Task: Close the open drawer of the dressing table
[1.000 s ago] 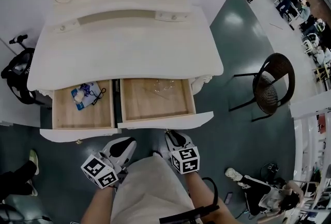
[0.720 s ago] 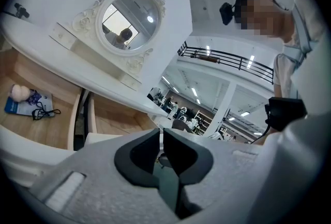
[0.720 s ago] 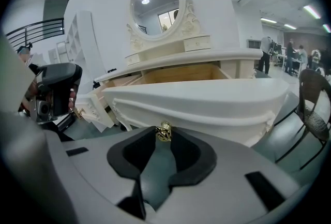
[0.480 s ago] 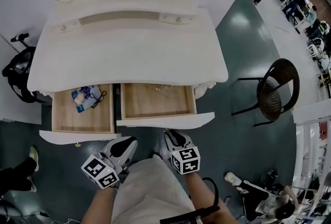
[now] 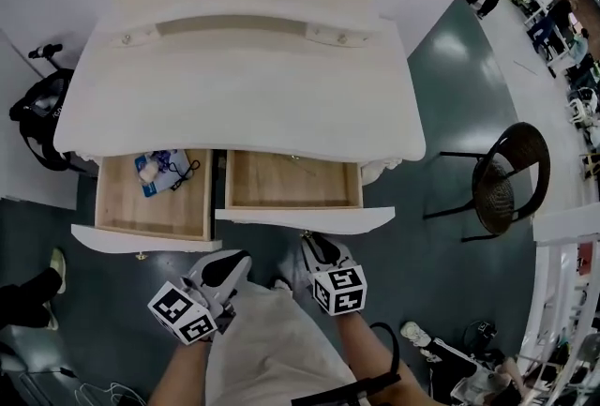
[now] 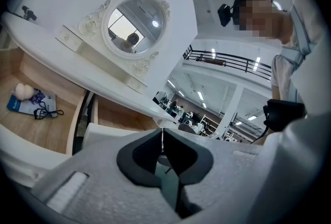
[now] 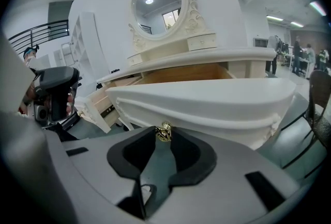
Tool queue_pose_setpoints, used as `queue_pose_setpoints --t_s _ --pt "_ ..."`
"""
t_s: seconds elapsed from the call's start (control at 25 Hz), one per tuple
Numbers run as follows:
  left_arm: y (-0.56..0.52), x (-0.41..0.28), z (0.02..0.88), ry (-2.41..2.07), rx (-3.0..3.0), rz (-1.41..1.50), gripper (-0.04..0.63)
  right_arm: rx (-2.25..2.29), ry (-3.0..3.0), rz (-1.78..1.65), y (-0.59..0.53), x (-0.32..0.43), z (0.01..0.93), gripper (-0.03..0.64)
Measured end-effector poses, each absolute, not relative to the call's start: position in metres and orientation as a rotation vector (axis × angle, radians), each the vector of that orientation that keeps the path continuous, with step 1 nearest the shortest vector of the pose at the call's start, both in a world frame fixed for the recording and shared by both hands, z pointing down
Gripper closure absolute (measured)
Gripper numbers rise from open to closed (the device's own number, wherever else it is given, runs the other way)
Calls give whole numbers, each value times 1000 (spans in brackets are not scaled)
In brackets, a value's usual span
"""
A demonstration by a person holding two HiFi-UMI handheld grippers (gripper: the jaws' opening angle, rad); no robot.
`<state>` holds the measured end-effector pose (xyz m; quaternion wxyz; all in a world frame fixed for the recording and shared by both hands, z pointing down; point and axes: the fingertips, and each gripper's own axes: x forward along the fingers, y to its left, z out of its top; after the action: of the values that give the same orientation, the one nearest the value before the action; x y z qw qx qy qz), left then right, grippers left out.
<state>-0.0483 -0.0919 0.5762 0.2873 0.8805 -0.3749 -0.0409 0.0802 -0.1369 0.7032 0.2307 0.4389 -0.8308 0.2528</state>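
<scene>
The print on the blue packet [image 5: 159, 172] in the left drawer [image 5: 141, 237] is too small to read. The right drawer [image 5: 305, 218] of the dressing table [image 5: 234, 95] stands partly out, its long side across and its front toward the person. The right gripper [image 5: 309, 241] tilts downward and is clamped on its brass knob [image 7: 164, 131]. The left gripper [image 5: 232, 260] has its jaws together on nothing.

head cam steep down over dressing table [image 5: 234, 95], L/R gripper views low, close, facing same drawers [image 7: 207, 101]
</scene>
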Motion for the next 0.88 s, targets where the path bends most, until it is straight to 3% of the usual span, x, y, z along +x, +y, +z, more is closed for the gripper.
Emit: queue_pose_setpoints --t_s 0.88 --pt "-133 -42 576 -872 2403 -43 586 1345 -2278 683 -178 74 704 517"
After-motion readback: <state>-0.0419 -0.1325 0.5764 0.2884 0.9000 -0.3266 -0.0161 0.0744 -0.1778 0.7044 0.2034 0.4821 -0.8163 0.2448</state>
